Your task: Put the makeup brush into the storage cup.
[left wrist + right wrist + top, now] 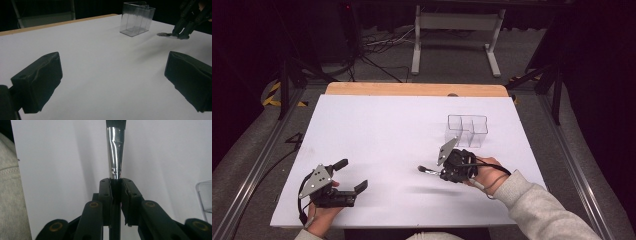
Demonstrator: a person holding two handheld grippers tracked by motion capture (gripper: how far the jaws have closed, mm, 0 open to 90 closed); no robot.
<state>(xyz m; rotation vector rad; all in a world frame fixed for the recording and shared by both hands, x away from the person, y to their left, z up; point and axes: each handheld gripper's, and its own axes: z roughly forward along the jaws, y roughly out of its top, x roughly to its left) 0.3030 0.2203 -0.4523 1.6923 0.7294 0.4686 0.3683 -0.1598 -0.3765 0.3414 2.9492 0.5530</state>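
Left gripper (350,176) rests near the table's (377,135) front edge, jaws apart; right gripper (438,171), before the clear box (466,130), clamps a brush (115,152).

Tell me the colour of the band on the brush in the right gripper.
Shiny silver ferrule, clearest in the right gripper view.

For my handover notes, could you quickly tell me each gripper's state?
Left gripper: open, holding nothing.
Right gripper: closed on a brush.
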